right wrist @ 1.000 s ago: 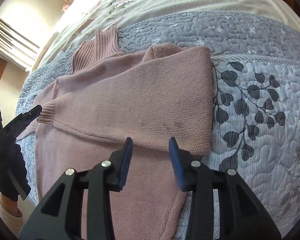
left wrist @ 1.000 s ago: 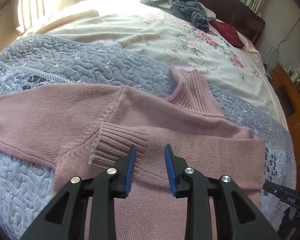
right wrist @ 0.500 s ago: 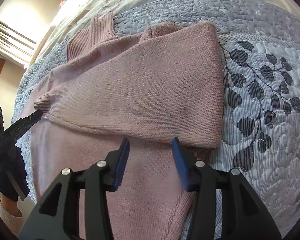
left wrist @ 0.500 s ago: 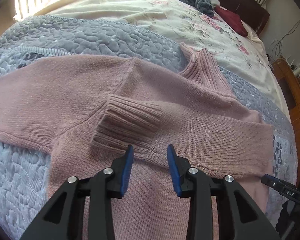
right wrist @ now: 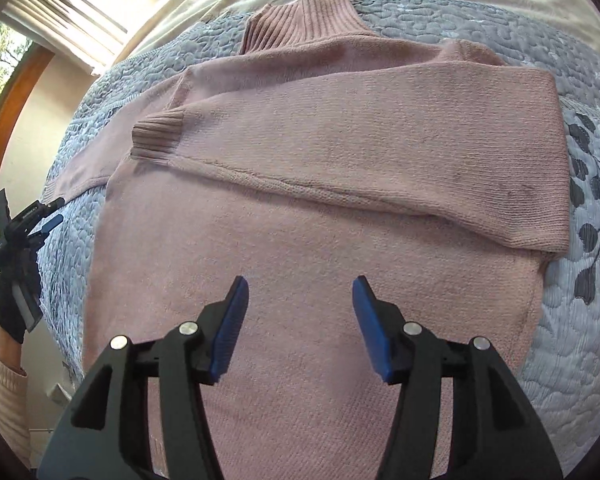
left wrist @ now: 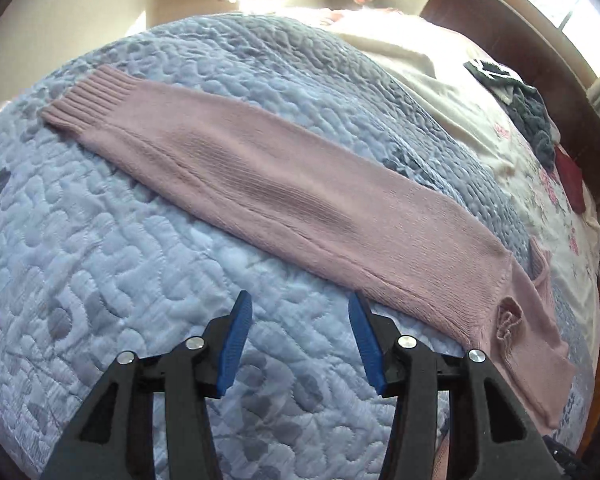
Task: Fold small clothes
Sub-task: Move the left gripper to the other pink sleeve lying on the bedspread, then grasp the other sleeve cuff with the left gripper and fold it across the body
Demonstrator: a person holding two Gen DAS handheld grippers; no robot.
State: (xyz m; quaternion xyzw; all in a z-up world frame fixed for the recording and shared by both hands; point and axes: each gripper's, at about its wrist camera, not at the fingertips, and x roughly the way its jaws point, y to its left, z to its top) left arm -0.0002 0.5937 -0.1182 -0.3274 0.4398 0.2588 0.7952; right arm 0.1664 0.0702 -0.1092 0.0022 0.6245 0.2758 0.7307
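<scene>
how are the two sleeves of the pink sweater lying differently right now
The right sleeve is folded across the sweater's chest; the left sleeve stretches straight out over the quilt. The right sleeve's cuff rests on the sweater, while the left sleeve's cuff lies on the quilt, far from the body. Both are flat, the same pink knit with ribbed cuffs, and neither is gripped: the left gripper and right gripper are open.

Left black two-finger gripper with blue pads (left wrist: 298, 334): jaws spread wide, nothing between them, pointed forward and down. Right black two-finger gripper with blue pads (right wrist: 300, 322): jaws equally wide, empty, angled downward. At far left of right wrist view, black-gloved hand (right wrist: 14, 292) gripping the left tool, cream ribbed sleeve (right wrist: 4, 396) below.
</scene>
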